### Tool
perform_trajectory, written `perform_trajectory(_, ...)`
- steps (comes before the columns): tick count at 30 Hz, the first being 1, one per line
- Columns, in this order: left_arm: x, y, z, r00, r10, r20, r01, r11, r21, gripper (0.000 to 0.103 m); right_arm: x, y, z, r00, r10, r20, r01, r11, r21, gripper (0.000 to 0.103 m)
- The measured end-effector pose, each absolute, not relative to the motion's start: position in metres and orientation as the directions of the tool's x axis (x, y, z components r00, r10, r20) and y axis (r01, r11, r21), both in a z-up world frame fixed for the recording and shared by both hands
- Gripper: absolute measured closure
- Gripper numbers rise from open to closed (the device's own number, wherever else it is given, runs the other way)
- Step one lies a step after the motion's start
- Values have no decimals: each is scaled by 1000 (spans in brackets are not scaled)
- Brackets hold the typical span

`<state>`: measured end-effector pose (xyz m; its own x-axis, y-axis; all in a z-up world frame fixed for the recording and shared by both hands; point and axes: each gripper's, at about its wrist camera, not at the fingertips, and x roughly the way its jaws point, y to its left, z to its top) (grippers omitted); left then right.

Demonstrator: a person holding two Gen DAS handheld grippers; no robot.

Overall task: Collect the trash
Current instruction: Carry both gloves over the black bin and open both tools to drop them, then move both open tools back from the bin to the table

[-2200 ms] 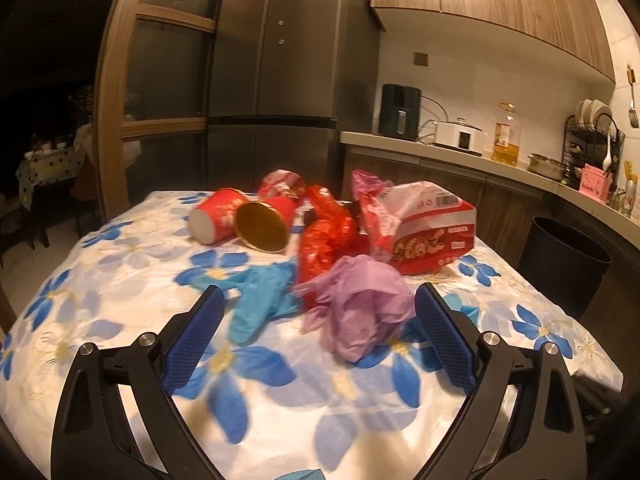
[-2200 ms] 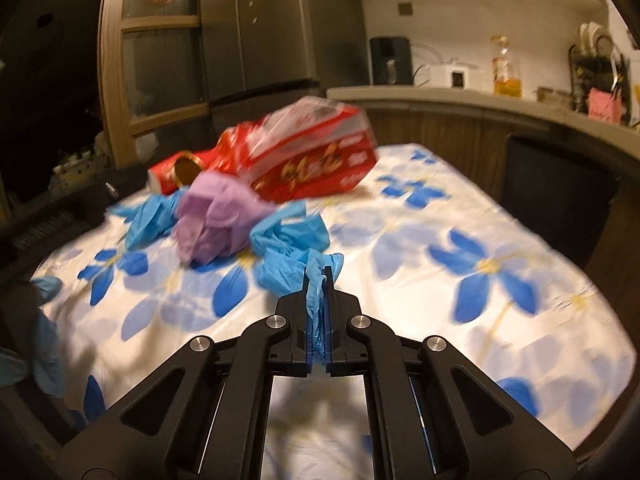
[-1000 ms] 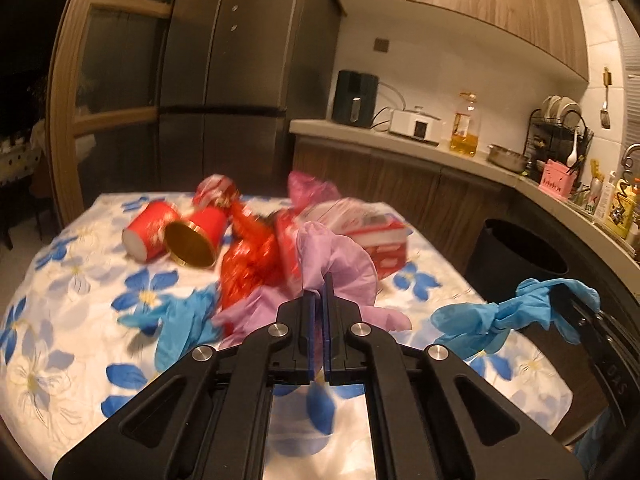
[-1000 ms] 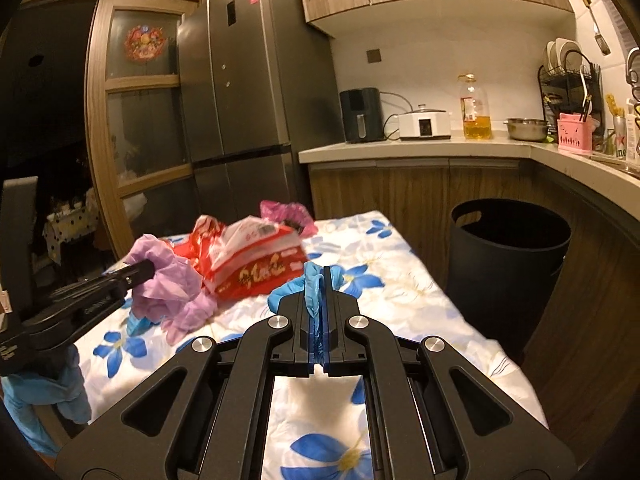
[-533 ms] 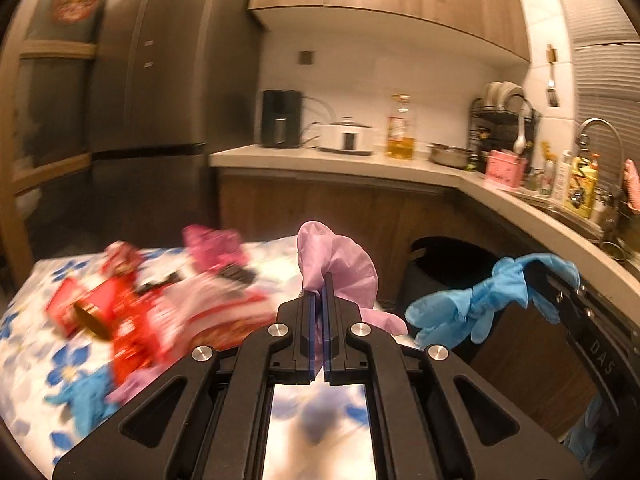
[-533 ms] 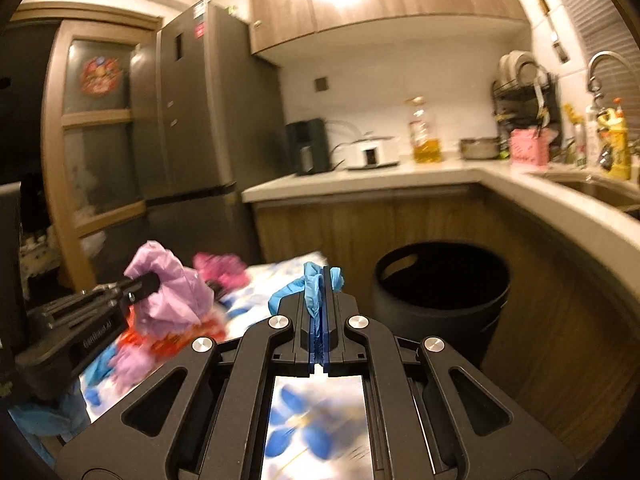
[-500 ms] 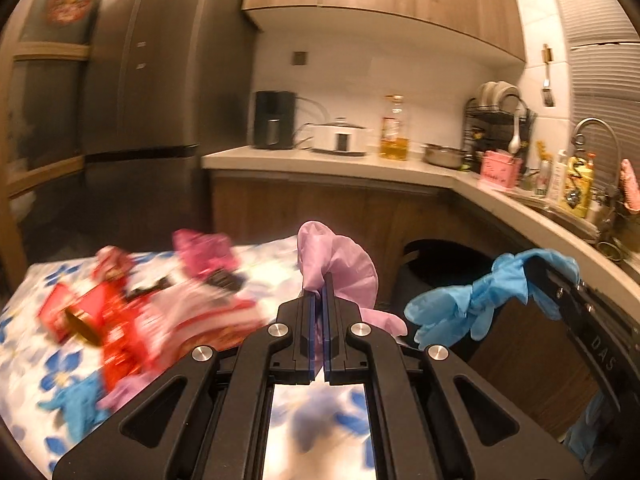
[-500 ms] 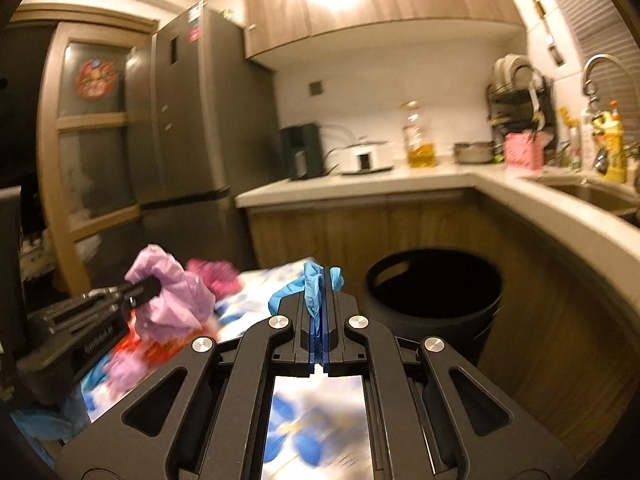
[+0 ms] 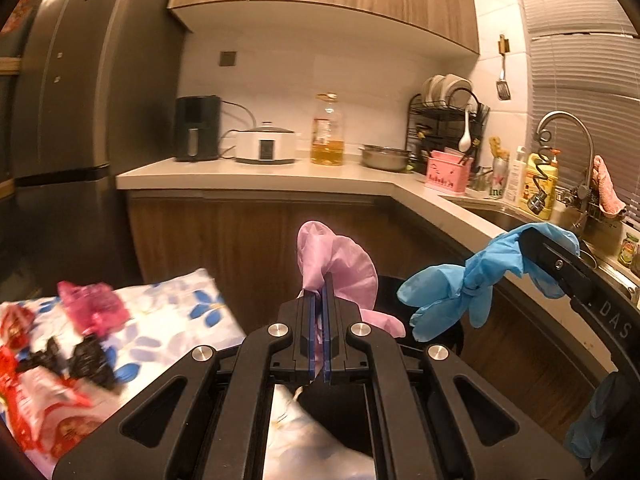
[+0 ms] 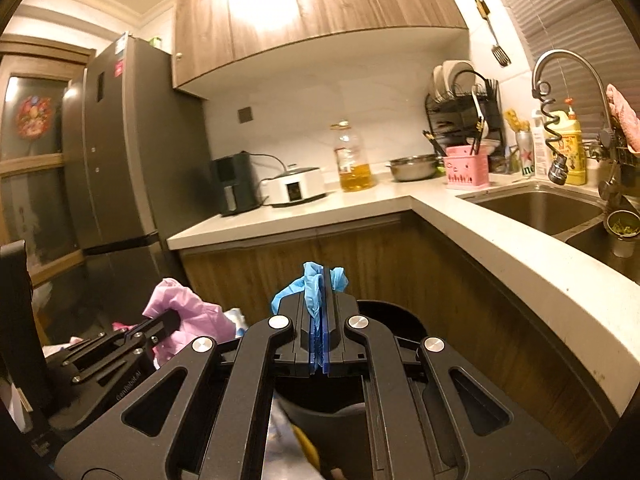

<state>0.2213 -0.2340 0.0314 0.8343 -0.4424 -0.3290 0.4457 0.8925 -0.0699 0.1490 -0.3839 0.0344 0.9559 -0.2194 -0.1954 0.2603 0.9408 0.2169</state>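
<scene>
In the left wrist view, the left gripper (image 9: 319,300) is closed tight on a pink plastic bag (image 9: 340,270). The bag is thin and very light, so it folds and hangs loosely; a pinch on a bunched part, as here, seems the safest hold. To the right, the right gripper (image 9: 532,254) carries blue gloves (image 9: 456,294), which are knotted together and dangle freely. Both things hang in the air in front of the black bin (image 9: 432,308), mostly hidden behind them. At the left, blurred, is the table with a flowered cloth (image 9: 188,312), where a red package (image 9: 36,412), a pink wrapper (image 9: 92,306) and something black (image 9: 86,362) lie.

In the right wrist view, the right gripper (image 10: 320,292) is fully shut on the blue gloves (image 10: 310,284), soft and stretchy rubber that could slip if held only at an edge. The bin (image 10: 396,332) stands open just ahead and below, against the wooden cabinets. The left gripper (image 10: 170,320) with the pink bag (image 10: 188,310) is at the left. Behind are the pale counter (image 10: 460,216), a sink (image 10: 536,206) and the fridge (image 10: 132,152).
</scene>
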Motion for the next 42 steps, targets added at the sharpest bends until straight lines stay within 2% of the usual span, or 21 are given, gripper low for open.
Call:
perform_trajectory(23,280,-297,6,770,-500,-396,518,853,-70,100,207,-430,20,938,-202,-282,271,934,232,100)
perform_trajectory(26,283,-299,2,766,-501,-402,520,851,-69,86,212,-432,18,936,-197,-291,270,933,236,92)
perform_trajectory(28,285,-296,-2,773,-492,-400,512,857,-64,64,213,-435,17,934,-199,-295,274,931,240,80)
perform_trajectory(30,288,-293,-3,779,-483,-400,498,864,-74,53,214,-438,16,933,-204,-298,282,927,247,60)
perform_trajectory(31,290,-290,-5,782,-476,-401,487,870,-82,45,213,-439,15,932,-206,-297,284,926,250,58)
perform_trajectory(37,290,-273,-9,814,-423,-399,424,901,-91,22,210,-436,12,920,-239,-311,316,921,227,39)
perform_trajectory(42,281,-257,-12,834,-365,-414,372,926,-66,16,202,-422,11,902,-279,-328,347,922,170,25)
